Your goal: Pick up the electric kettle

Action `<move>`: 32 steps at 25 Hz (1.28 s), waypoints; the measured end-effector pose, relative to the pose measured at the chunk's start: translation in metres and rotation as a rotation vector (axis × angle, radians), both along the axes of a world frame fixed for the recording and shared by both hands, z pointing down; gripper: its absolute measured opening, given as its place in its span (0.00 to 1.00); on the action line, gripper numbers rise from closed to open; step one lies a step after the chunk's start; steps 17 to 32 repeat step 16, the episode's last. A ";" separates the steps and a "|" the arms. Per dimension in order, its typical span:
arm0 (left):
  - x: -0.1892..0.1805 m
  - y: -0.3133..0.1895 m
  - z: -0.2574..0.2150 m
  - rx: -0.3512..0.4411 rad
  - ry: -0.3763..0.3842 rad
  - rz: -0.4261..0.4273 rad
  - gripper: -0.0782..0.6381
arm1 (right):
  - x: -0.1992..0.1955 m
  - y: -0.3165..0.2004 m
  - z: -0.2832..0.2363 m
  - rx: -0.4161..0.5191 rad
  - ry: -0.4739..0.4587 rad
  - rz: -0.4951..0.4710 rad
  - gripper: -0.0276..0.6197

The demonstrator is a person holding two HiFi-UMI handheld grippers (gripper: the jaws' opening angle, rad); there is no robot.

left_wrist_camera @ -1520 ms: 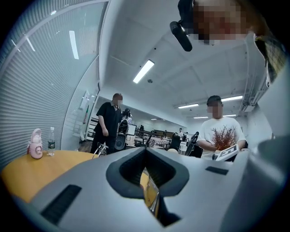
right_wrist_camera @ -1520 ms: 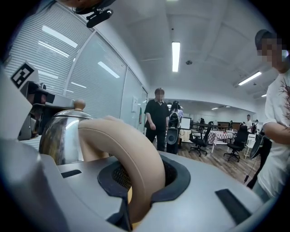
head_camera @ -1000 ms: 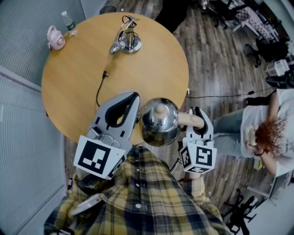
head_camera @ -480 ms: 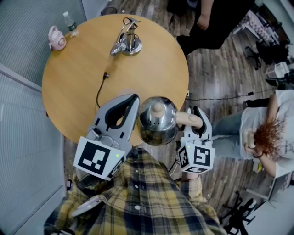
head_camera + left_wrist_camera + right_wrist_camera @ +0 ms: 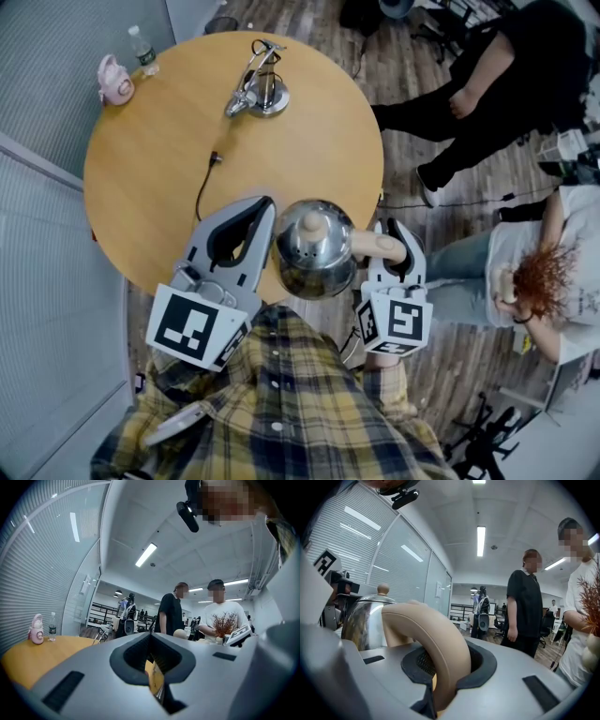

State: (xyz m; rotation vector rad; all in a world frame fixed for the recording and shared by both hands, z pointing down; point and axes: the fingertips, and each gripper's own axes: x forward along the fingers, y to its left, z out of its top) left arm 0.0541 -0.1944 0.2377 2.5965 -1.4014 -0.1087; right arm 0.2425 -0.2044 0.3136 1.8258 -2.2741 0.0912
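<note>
- Gripping the beige handle (image 5: 436,639) of the electric kettle (image 5: 314,251), the right gripper (image 5: 397,234) has its fingers (image 5: 525,686) closed narrowly round it; the curved handle passes through the dark padded hollow between them.
- The kettle is a rounded steel pot with a beige knob (image 5: 308,225) on its lid. It sits between the two grippers at the near edge of the round wooden table (image 5: 309,141), and its body overlaps the rim in the head view. Whether its bottom touches the table cannot be seen.
- The left gripper (image 5: 262,211) is just beside the kettle on its left, over the table. Its fingers (image 5: 93,677) are together at the tips with nothing between them.
- A black cable (image 5: 202,187) lies on the table beyond the left gripper.
- Near the far edge stands a metal stand on a round base (image 5: 258,86).
- At the far left rim are a pink bottle (image 5: 114,80) and a clear water bottle (image 5: 141,45), close together.
- The plaid shirt (image 5: 281,403) of the person holding the grippers fills the bottom of the head view.
- Two other people are on the wooden floor (image 5: 412,122) to the right, one in black (image 5: 506,84) and one in a white shirt (image 5: 572,234).
</note>
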 end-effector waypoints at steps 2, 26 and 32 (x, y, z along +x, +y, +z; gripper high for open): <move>-0.002 0.000 0.001 -0.001 0.002 -0.001 0.11 | -0.002 -0.001 0.001 -0.001 0.004 -0.002 0.17; -0.006 0.002 0.000 -0.001 0.005 0.015 0.11 | -0.012 -0.001 -0.003 -0.005 0.007 -0.015 0.17; -0.006 0.002 0.000 -0.001 0.005 0.015 0.11 | -0.012 -0.001 -0.003 -0.005 0.007 -0.015 0.17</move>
